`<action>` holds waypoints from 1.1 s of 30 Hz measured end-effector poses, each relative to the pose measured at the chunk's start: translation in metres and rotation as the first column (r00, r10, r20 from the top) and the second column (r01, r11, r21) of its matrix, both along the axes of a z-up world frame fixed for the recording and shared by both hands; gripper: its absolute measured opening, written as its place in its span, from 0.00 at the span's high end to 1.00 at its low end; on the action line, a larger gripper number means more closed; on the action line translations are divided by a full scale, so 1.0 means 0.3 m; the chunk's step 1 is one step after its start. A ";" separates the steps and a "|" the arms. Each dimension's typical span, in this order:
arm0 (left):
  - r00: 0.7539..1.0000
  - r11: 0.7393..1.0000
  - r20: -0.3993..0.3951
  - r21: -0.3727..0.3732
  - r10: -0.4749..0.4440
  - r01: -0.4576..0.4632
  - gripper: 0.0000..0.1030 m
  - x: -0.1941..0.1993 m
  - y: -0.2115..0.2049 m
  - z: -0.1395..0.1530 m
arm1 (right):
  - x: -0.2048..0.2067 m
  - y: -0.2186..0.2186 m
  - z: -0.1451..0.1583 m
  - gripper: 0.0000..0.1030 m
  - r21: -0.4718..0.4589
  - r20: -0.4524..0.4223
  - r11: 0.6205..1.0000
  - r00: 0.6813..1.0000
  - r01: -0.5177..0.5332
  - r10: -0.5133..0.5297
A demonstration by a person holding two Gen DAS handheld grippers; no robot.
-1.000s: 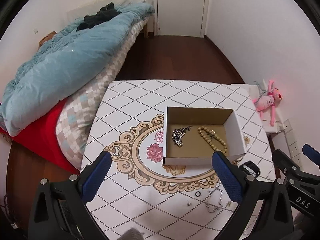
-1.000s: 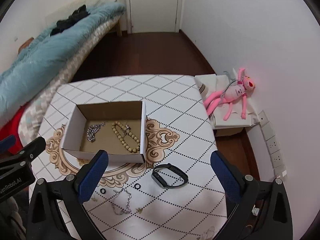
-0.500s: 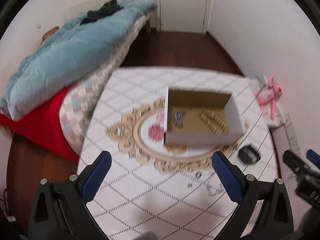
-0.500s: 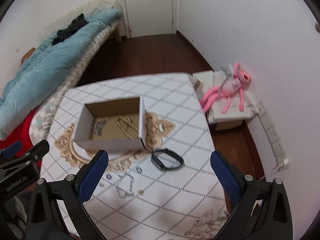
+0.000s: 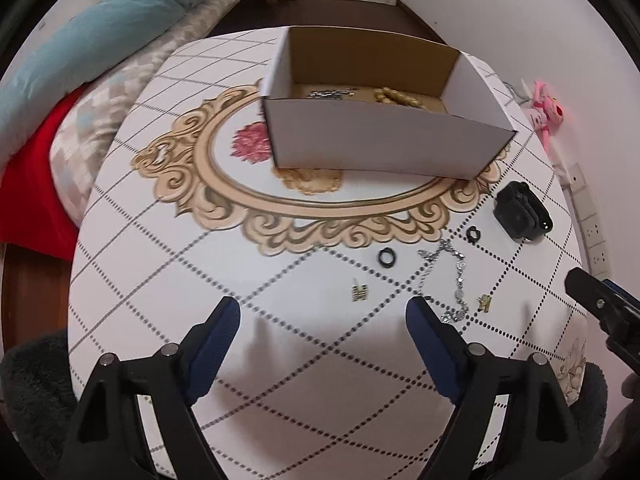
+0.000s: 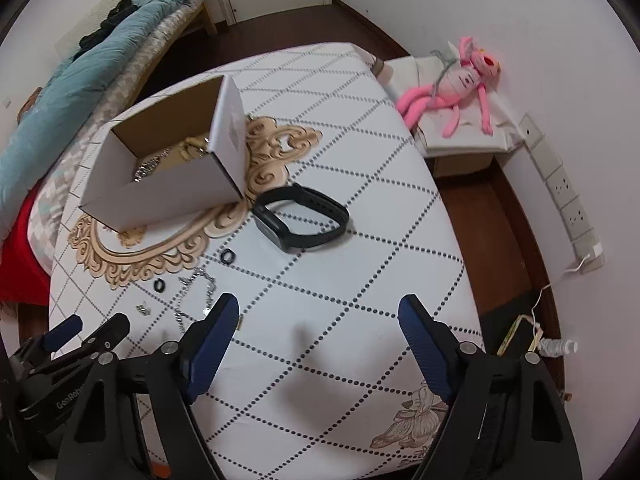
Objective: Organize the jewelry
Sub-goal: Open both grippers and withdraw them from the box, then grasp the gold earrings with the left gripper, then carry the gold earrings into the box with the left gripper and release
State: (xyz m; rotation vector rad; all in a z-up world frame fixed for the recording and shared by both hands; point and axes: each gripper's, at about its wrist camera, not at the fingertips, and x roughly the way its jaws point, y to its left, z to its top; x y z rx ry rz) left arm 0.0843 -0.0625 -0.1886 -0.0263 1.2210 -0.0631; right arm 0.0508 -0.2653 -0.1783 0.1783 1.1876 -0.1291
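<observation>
A white cardboard box stands on the patterned table and holds a silver piece and a wooden bead bracelet. In front of it lie a black wristband, two black rings, a silver chain and two small gold earrings. My left gripper is open and empty, low over the table just short of the earrings. My right gripper is open and empty, near the wristband.
The round table has a white cloth with a gold ornament. A bed with a blue quilt lies to the left. A pink plush toy sits on a low white stand at the right, by wall sockets.
Both grippers have dropped low toward the table and moved in close to the loose jewelry; the box and pieces now look much larger. Both stay open.
</observation>
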 end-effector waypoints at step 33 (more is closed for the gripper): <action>1.000 1.000 -0.027 0.017 -0.004 0.004 0.94 0.007 0.057 -0.075 | -0.007 0.224 -0.177 0.81 0.116 0.007 0.973 0.980 -0.198 0.199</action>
